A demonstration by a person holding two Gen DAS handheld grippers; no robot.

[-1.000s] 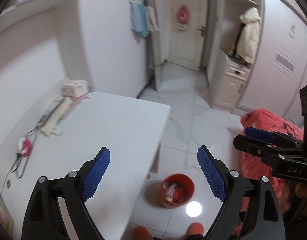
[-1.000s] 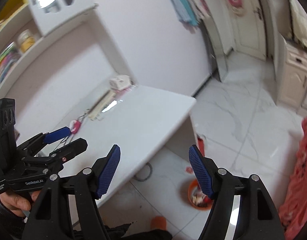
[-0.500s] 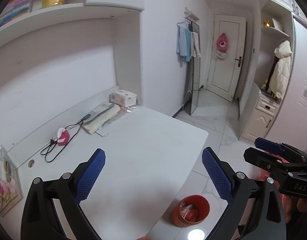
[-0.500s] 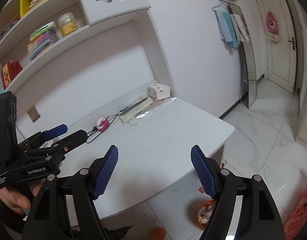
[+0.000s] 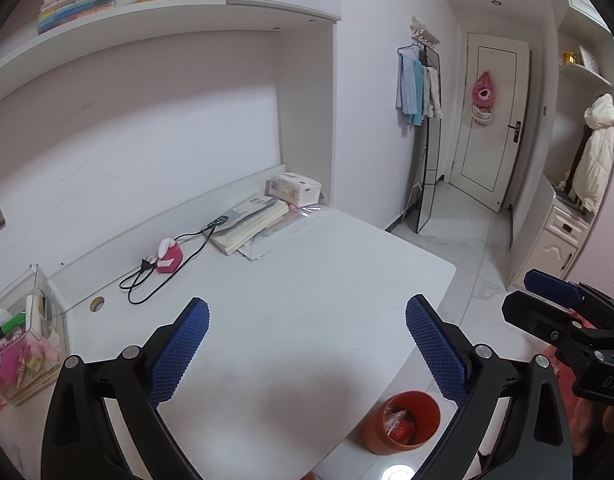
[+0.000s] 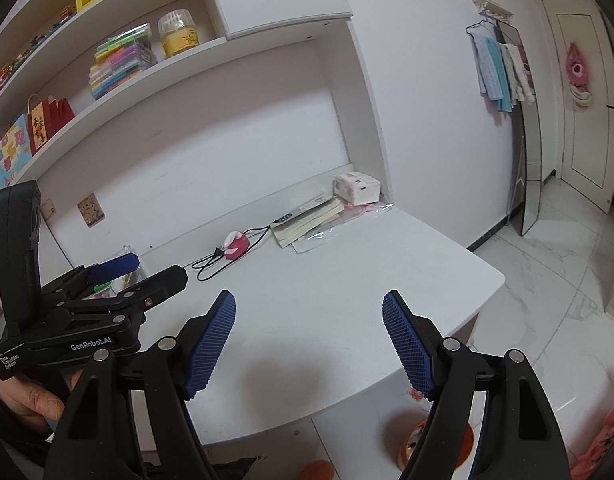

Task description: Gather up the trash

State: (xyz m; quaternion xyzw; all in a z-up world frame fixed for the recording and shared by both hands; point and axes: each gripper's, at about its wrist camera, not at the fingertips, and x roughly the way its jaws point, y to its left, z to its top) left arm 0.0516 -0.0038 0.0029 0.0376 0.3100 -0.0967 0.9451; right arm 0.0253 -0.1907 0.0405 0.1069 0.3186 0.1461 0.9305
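Both grippers empty, fingers wide apart: left gripper, right gripper. Orange trash bin sits on the floor at 5 o'clock off the desk. Risk: grabbing the books or charger cable as trash.

Bare desk centre ahead; books, cable crowding rear, organizer possibly blocking left.
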